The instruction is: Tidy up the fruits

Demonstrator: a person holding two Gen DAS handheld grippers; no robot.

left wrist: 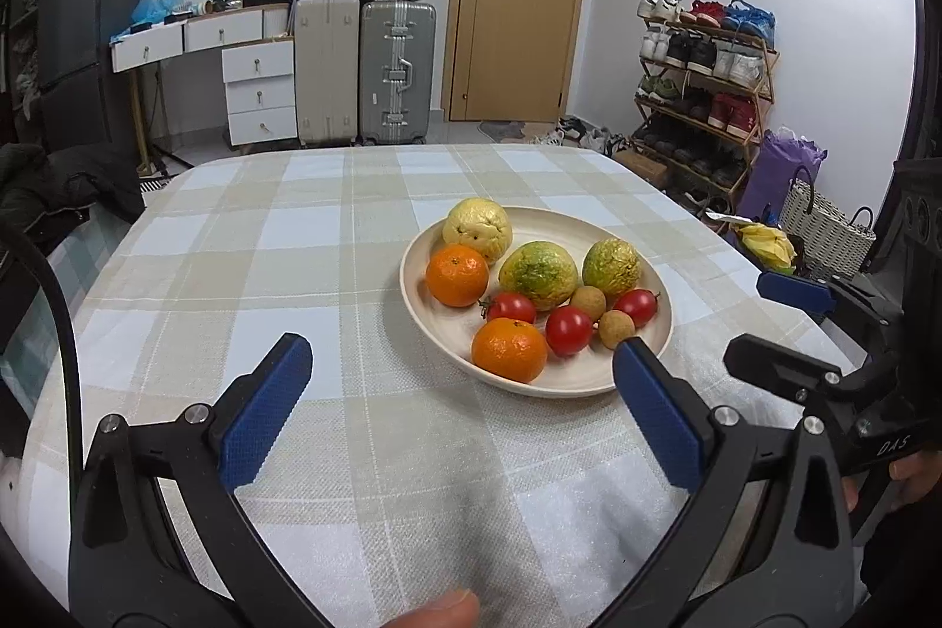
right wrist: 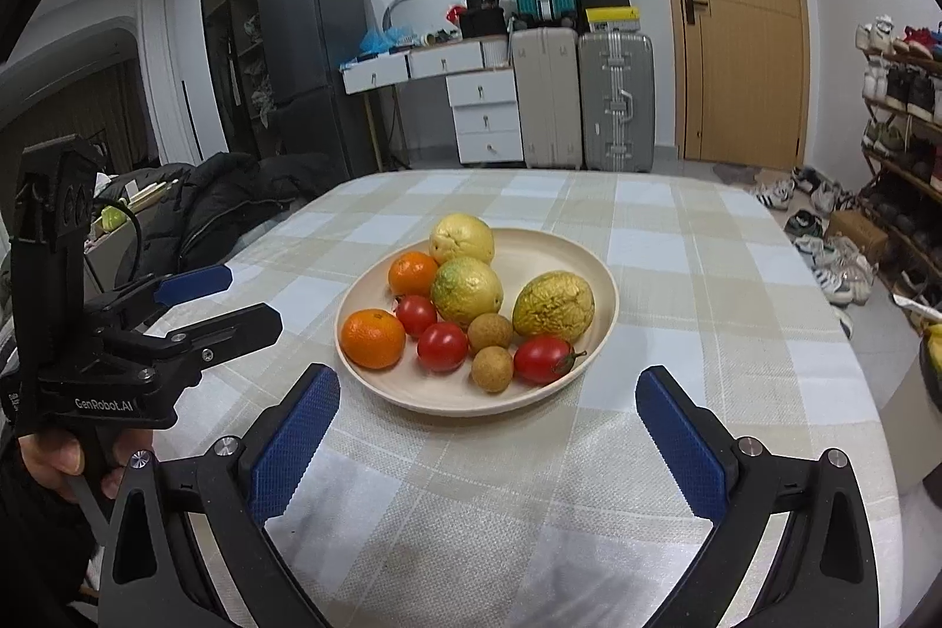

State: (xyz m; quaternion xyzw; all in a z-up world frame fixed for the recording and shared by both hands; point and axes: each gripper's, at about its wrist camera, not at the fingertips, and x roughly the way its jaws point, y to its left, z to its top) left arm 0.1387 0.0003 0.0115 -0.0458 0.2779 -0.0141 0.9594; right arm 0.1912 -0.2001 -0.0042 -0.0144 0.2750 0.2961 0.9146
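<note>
currently both claws are hovering over the checked tablecloth (right wrist: 677, 275), near edge of the table, nothing between the pads. left gripper (left wrist: 462, 395) is standing released, jaws spread wide; right gripper (right wrist: 488, 428) is likewise released and empty. both are pointing down toward the plate.

task things: all the fruit is sitting together on one cream plate (right wrist: 589, 251), just beyond the fingertips, mid-table. no second container is showing on the table, so where the fruit is going i cannot tell.

contents, near to far (right wrist view):
- nearest rim: mandarin (right wrist: 373, 338), two longans (right wrist: 492, 368), cherry tomato with stem (right wrist: 543, 359).
- middle: two more tomatoes (right wrist: 441, 346), touching each other; a second longan sitting behind the first.
- further: wrinkled green-yellow fruit (right wrist: 553, 306) on the right, smoother green-yellow one (right wrist: 466, 289) in the centre, second mandarin (right wrist: 413, 273) on the left.
- far rim: pale yellow fruit (right wrist: 461, 238), leaning against its neighbours.

handling judgement: tomatoes are looking thin-skinned and glossy, so likely slipping or bursting under a hard squeeze; taking them across the widest part, gently. longans are small and round, probably rolling away if nudged. mandarins are softer, giving a little, easiest to pinch across the equator. the larger fruits are probably heavier and firmer, needing nearly the full jaw spread. pieces are touching, so lifting one may be setting others rolling.

beyond the table: suitcases, drawers, door, shoe rack.
</note>
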